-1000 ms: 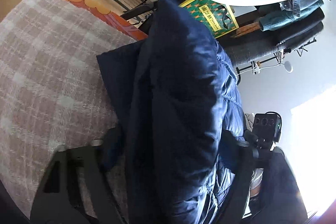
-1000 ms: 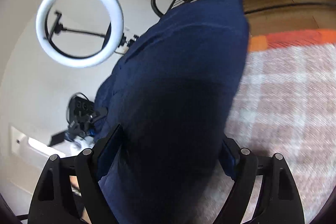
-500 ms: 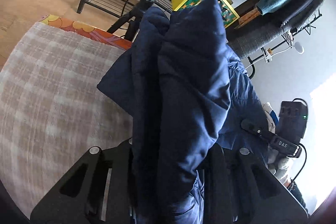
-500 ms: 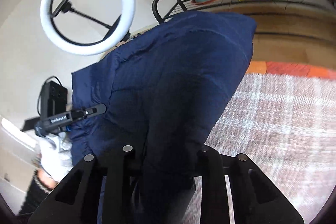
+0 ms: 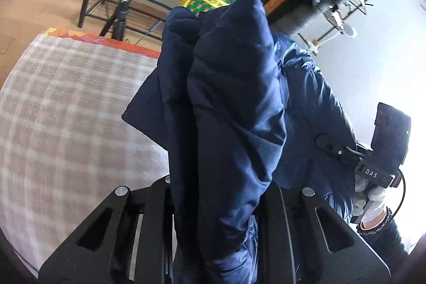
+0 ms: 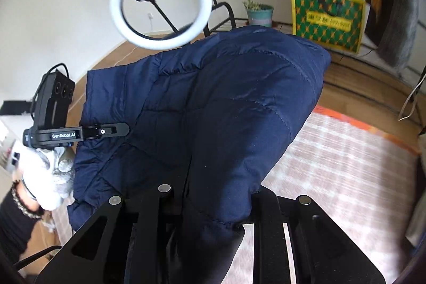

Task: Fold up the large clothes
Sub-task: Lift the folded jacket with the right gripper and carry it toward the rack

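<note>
- Navy quilted fabric fills the near part of both wrist views: the puffer jacket [image 5: 234, 108] hangs in thick bunches from both of my claws, raised above the checked blanket [image 5: 66, 103].
- My left gripper [image 5: 218, 204] has its jaws clamped on a thick gathered fold; my right gripper [image 6: 210, 206] is likewise pinched shut on a wad of jacket. I judge both holds deep enough to carry the weight.
- Just beyond, in the right wrist view, the left gripper nips the jacket's left edge, with the person's gloved hand [image 6: 53, 177] below it.
- To do this step well I want both hands level and drawn apart, so the padded cloth hangs flat, not bunched, before I lay it down.
- Slippery shell fabric may creep out of the pads, I think, so I avoid jerks.
- Farther off, the blanket is my landing ground; I would lower the hem first.
- Farthest, the ring light [image 6: 159, 4] stands close to the raised cloth; I keep clear of it.
</note>
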Motion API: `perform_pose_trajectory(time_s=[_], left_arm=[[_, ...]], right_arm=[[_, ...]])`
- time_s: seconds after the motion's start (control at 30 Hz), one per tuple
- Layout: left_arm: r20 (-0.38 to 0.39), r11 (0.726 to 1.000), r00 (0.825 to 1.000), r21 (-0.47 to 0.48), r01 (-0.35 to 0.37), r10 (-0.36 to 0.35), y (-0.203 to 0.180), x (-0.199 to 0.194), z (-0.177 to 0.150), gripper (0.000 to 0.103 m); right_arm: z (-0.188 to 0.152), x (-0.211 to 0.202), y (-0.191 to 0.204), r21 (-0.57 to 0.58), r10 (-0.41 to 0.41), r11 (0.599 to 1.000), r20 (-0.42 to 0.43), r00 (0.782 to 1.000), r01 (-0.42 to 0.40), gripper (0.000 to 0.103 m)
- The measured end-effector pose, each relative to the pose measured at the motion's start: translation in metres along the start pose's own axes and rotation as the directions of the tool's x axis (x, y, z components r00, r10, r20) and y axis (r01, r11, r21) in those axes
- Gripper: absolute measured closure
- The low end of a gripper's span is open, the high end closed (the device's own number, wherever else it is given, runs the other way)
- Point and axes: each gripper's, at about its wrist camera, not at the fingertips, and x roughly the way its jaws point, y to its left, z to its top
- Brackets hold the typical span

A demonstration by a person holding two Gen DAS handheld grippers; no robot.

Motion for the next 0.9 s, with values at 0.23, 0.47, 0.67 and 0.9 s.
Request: perform_pose_trajectory(time_s=[0.23, 0.47, 0.67, 0.9], left_arm=[[0.027, 0.997, 1.0, 0.076, -0.004, 0.002, -0.073, -0.034, -0.031, 0.084], [0.057, 0.981, 0.998, 0.189, -0.049, 0.039, -0.155, -0.057, -0.066, 0.084], [0.063, 0.967, 0.998, 0.251, -0.043, 0.028, -0.213, -0.064, -0.091, 0.084], [0.085, 0.929, 0.996, 0.364, -0.059, 0.03, -0.283, -0.062, -0.122, 0.084]], right_arm=[[-0.028, -0.081, 0.012, -0.033, -0.039, 0.999, 0.061, 0.997, 0.041, 0.083], [-0.061, -0.15, 0.007, -0.017, -0.067, 0.997, 0.104, 0.992, 0.07, 0.083], [-0.09, -0.205, 0.002, -0.013, -0.107, 0.994, 0.139, 0.985, 0.11, 0.083], [-0.12, -0.266, -0.01, -0.004, -0.168, 0.985, 0.174, 0.97, 0.171, 0.083]])
